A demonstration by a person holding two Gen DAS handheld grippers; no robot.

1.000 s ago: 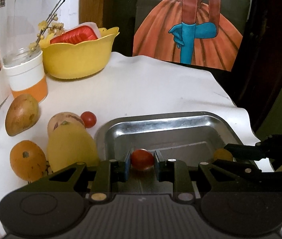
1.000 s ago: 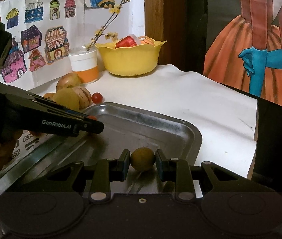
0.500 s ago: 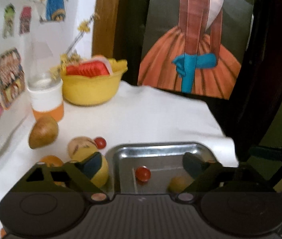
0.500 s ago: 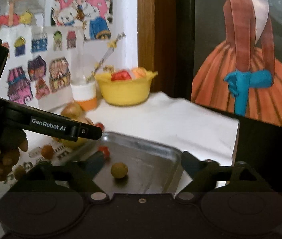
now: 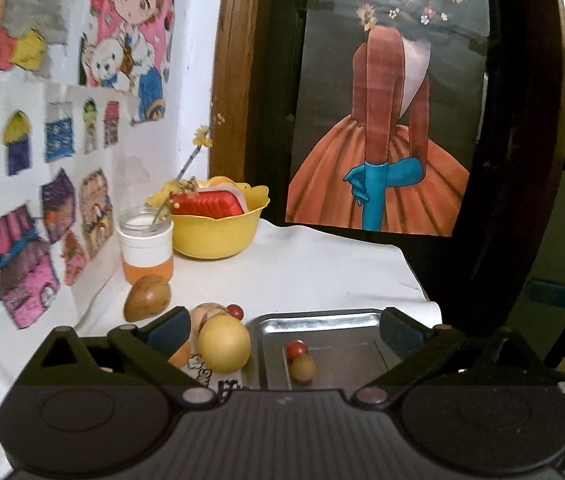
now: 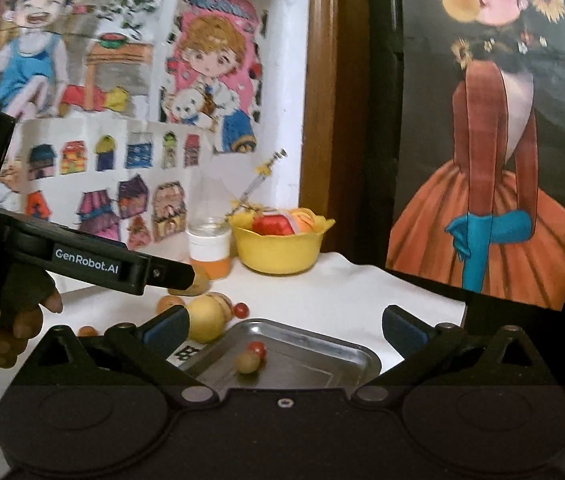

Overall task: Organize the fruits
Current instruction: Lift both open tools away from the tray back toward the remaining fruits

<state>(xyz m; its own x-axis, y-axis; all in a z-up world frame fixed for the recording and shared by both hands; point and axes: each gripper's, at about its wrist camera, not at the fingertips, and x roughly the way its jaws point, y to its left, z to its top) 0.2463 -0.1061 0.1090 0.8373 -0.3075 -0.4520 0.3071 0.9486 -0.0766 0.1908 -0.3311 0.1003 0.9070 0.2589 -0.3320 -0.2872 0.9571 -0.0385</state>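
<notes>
Each tool is matte black plastic: a ribbed central body flanked by 2 round discs, silver screws at the linkage pivots, and blue pads on its fingers (image 5: pixel 166 330). The left tool (image 6: pixel 122 268) carries white "GenRobot.AI" lettering along its side.

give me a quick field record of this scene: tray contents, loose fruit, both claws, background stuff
tray: metal tray, near table edge
in tray: red cherry tomato touching small yellow-brown fruit
loose fruit: big yellow fruit, brown mango, another cherry tomato, left of tray
left claw: open, empty
right claw: open, empty
background: yellow bowl, jar
</notes>
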